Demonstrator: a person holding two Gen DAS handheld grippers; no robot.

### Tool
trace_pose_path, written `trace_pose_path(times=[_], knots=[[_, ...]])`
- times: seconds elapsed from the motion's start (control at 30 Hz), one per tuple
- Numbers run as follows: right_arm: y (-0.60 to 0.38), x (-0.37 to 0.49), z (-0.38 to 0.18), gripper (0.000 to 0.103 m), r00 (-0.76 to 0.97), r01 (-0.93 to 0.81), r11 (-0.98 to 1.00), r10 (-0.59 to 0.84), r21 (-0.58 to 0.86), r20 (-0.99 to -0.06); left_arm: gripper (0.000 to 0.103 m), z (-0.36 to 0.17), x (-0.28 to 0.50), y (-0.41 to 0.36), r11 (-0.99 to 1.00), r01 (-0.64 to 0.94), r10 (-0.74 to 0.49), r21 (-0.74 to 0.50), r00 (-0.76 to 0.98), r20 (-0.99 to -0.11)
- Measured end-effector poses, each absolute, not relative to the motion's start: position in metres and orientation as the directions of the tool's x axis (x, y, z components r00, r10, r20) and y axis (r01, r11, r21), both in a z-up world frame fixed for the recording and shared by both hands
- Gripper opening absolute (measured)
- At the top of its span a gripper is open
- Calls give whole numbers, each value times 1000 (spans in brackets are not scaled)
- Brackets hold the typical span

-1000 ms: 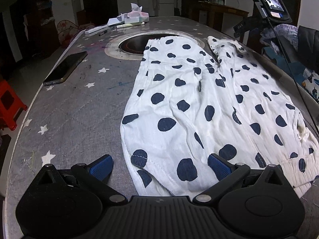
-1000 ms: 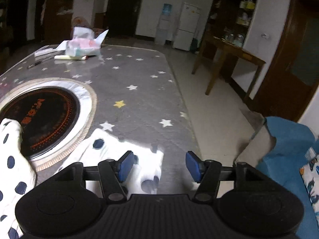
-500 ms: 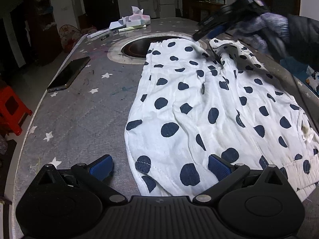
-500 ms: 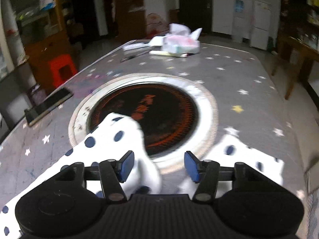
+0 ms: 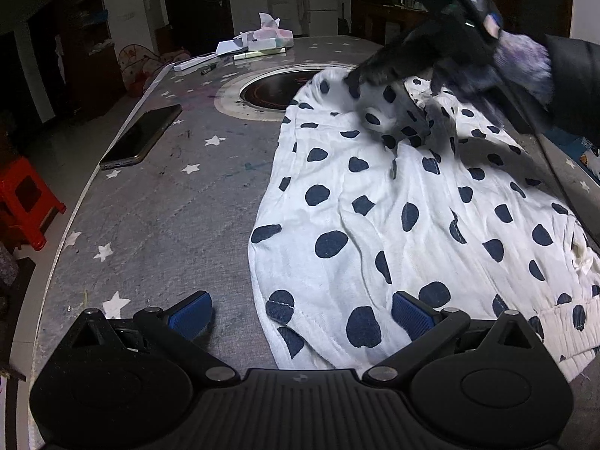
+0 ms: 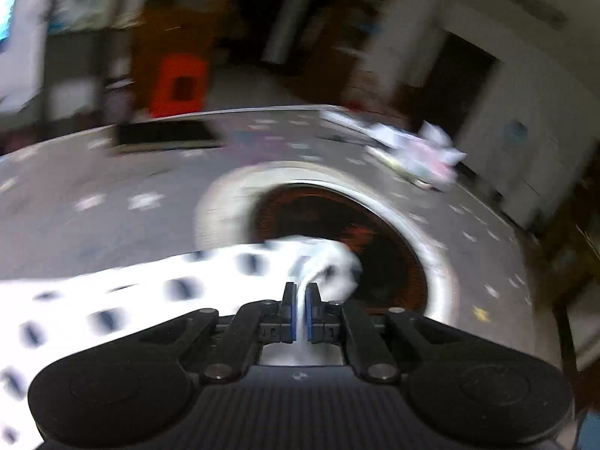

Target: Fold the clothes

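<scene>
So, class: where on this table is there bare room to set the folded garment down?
Bare star-print cloth lies between the phone and the polka-dot garment, down to the left gripper. Crowded: the far edge around the tissue pack, and the right side under the garment.

A grey, star-printed worktop (image 5: 157, 217) carries a white polka-dot garment (image 5: 393, 217), a dark phone (image 5: 140, 137) near its left edge, a tissue pack (image 5: 272, 39) and a round inset burner (image 5: 277, 90).

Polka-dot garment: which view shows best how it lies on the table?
The left wrist view: the polka-dot garment lies spread and sharp there, its far end lifted by the right tool. The right wrist view is motion-blurred, showing only cloth pinched between shut fingers.
</scene>
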State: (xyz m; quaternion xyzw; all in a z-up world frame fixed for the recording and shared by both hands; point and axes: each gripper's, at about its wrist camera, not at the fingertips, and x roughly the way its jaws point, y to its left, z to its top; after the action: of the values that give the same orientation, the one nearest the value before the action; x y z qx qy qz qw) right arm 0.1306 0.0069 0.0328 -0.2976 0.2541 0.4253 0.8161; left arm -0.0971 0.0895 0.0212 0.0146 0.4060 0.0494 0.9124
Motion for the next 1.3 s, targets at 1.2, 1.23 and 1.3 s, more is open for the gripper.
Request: trace_pose_path(times=[1.2,1.23,1.3], knots=[[-26,265,15,37,407,-683,717,532,139,-742,102,43,-112,109,994,-112,86,14,667,-740],[-22,263,14,35,407,-692,711,525,123,-748,102,42,-112,109,994,-109,84,14,667,-741],[-15,261,14,21,402,-717,692,512,87,-760,99,40,-112,108,995,-102,73,7,664,-744]])
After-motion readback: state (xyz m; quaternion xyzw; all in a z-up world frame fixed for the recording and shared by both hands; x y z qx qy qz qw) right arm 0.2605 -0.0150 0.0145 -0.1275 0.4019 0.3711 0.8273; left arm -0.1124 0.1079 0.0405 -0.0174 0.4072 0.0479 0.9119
